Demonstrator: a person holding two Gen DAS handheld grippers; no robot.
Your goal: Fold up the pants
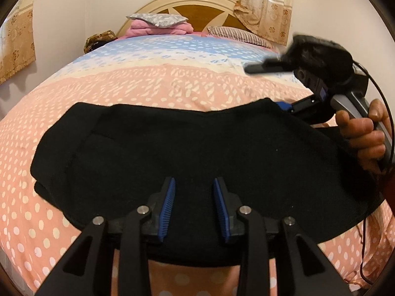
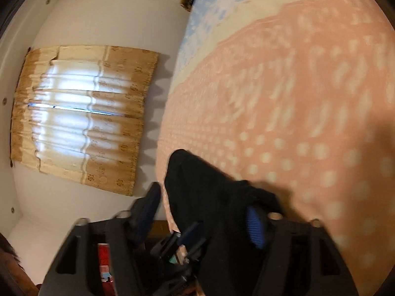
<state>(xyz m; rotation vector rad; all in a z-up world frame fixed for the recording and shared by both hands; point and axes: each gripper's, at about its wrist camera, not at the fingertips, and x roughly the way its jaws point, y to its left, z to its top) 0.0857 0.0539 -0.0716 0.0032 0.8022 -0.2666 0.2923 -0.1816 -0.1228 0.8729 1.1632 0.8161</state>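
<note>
Black pants (image 1: 185,148) lie folded across the near part of the bed, in the left wrist view. My left gripper (image 1: 194,187) hovers over their near edge, open and empty, blue pads apart. My right gripper (image 1: 286,107) is at the pants' far right corner, held by a hand (image 1: 363,133). In the right wrist view, blurred and rolled sideways, the right gripper (image 2: 205,204) is open with black pants cloth (image 2: 197,197) lying between its fingers.
The bed (image 1: 148,81) has a pink dotted and blue sheet. Pillows and a pink blanket (image 1: 158,26) sit by the headboard (image 1: 197,5). A curtained window (image 2: 81,116) is on the wall left of the bed. A cable (image 1: 377,86) trails from the right gripper.
</note>
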